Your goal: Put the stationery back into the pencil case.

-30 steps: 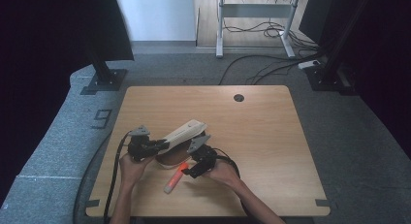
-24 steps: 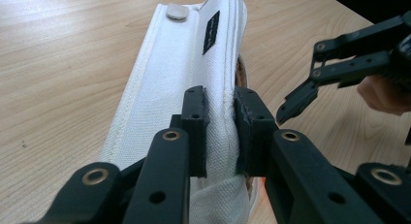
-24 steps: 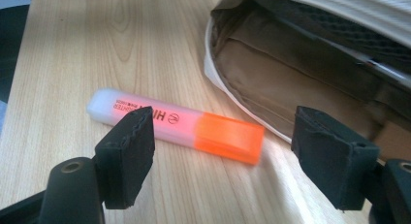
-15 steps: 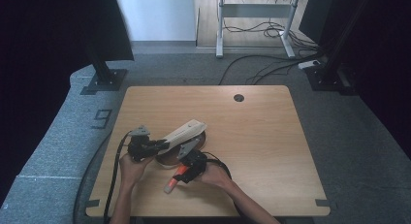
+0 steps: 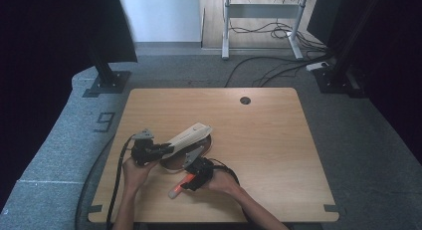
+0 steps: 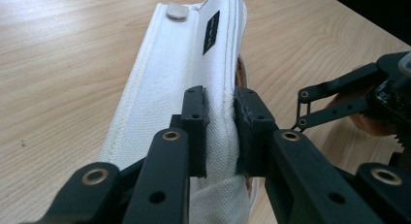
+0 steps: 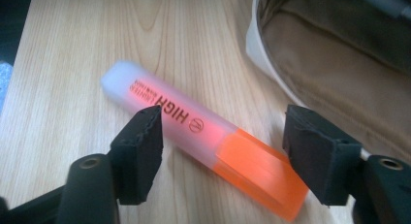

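Even soft light, dark room edges, close-ups slightly blurred

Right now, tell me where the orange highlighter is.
In the high view, the orange highlighter lies on the table near its front edge, between the right gripper's open jaws, just in front of the white pencil case.

One white pouch (image 5: 190,136); one orange highlighter (image 5: 180,187); two claws.

On my right gripper view, the orange highlighter (image 7: 203,151) lying on the surface carries "HIGH" in dark capitals along its frosted cap, beside a small round logo and a line of smaller print I can't make out. From the high view, a large "9" (image 5: 105,121) marks the grey floor left of the surface. The pouch's black tag (image 6: 211,32) is unreadable.
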`<state>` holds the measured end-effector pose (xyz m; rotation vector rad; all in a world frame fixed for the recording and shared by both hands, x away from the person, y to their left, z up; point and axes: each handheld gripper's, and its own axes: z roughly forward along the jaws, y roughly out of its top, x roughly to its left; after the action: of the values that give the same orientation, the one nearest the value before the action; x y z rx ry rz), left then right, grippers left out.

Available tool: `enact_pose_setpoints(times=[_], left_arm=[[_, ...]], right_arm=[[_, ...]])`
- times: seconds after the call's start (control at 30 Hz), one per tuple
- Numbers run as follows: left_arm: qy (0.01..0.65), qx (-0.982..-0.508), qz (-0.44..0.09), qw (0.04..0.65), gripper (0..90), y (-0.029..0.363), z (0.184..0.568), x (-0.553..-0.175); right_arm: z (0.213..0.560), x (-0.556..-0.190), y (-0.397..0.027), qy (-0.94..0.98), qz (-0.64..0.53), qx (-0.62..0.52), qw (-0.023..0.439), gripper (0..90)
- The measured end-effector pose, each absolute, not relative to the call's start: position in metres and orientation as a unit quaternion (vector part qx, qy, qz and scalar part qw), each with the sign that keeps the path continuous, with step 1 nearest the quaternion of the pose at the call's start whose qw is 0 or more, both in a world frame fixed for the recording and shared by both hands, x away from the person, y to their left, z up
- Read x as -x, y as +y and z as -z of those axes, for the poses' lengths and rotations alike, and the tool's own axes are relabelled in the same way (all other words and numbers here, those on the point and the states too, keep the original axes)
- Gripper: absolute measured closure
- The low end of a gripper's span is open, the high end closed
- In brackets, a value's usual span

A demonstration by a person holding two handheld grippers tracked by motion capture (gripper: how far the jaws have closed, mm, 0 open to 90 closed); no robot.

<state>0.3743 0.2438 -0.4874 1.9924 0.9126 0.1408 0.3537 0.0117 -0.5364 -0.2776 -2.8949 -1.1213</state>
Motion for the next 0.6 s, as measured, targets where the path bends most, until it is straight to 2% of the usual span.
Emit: enact_pose_setpoints(times=[0.2, 0.4, 0.6], left_arm=[[0.370, -0.808, -0.056, 0.455, 75.8, 0.244, 0.488, -0.374], [0.370, -0.808, -0.055, 0.455, 75.7, 0.243, 0.488, -0.374], [0.370, -0.808, -0.055, 0.455, 75.7, 0.243, 0.488, -0.374]], right_arm=[[0.537, -0.351, 0.002, -0.933, 0.352, 0.077, 0.001, 39.3], [0.536, -0.347, -0.007, -0.936, 0.347, 0.062, -0.017, 51.7], [0.535, -0.342, -0.011, -0.937, 0.345, 0.050, -0.010, 64.6]])
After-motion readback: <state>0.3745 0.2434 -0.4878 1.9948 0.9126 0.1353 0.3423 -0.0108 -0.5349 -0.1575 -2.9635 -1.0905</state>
